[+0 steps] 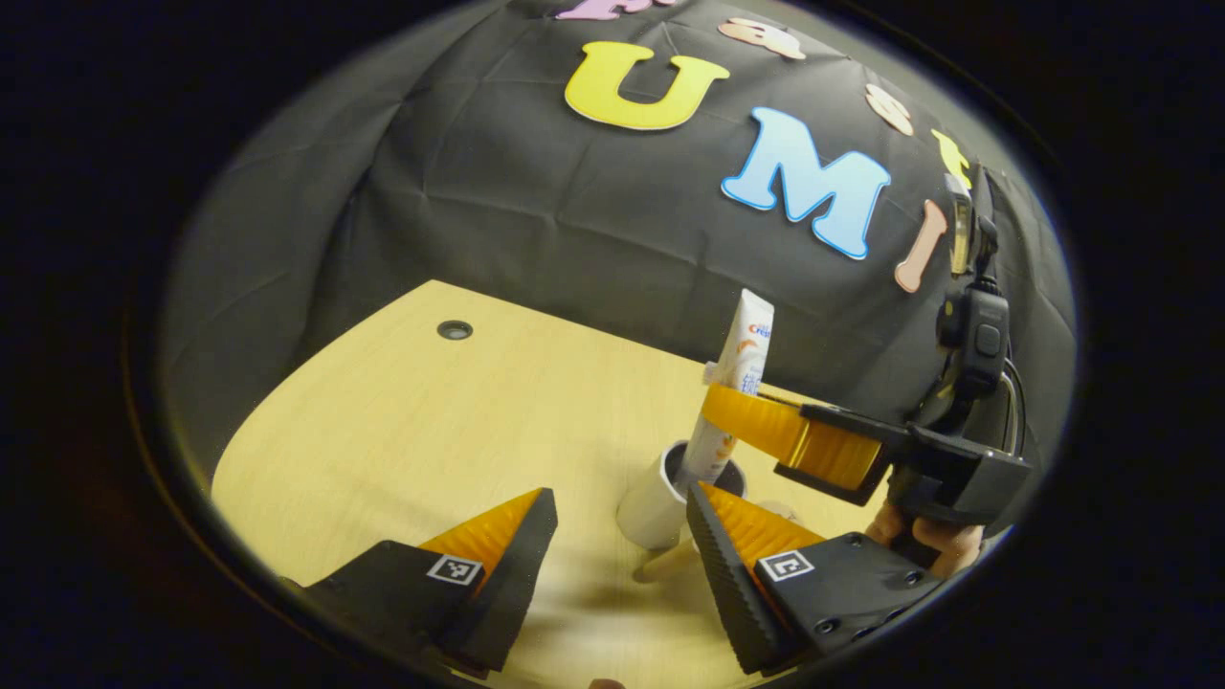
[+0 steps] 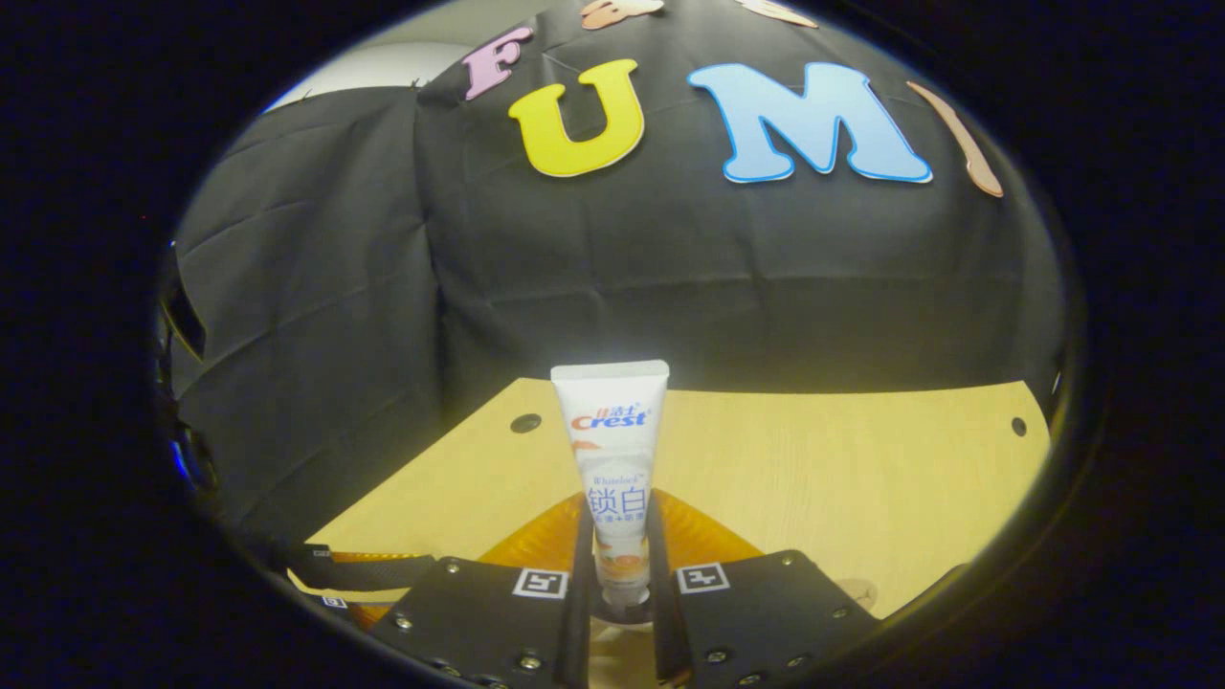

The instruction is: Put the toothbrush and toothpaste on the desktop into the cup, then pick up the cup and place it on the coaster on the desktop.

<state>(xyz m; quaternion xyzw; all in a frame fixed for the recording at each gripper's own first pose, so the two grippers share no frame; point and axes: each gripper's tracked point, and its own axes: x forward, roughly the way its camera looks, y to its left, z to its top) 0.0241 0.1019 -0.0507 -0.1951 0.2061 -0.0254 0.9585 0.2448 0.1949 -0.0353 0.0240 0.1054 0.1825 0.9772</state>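
Observation:
The white cup [image 1: 651, 507] stands on the wooden desktop [image 1: 402, 431]. It lies between the fingers of my left gripper [image 1: 620, 498], which is open, and sits close to the right finger. A white toothpaste tube [image 1: 739, 368] stands upright with its lower end inside the cup. My right gripper [image 1: 732, 407] is shut on the tube's middle. In the right gripper view the tube [image 2: 612, 450] rises between the closed fingers of the right gripper [image 2: 617, 541]. A pale wooden rod [image 1: 667, 565], perhaps the toothbrush handle, lies on the desk by the cup's base.
A hand [image 1: 924, 538] holds the right gripper at the right edge. The desktop has round cable holes [image 1: 455, 330] [image 2: 524, 423] near its back. A small round brownish thing [image 2: 857, 590], maybe the coaster, lies at the lower right. The black cloth wall closes off the back.

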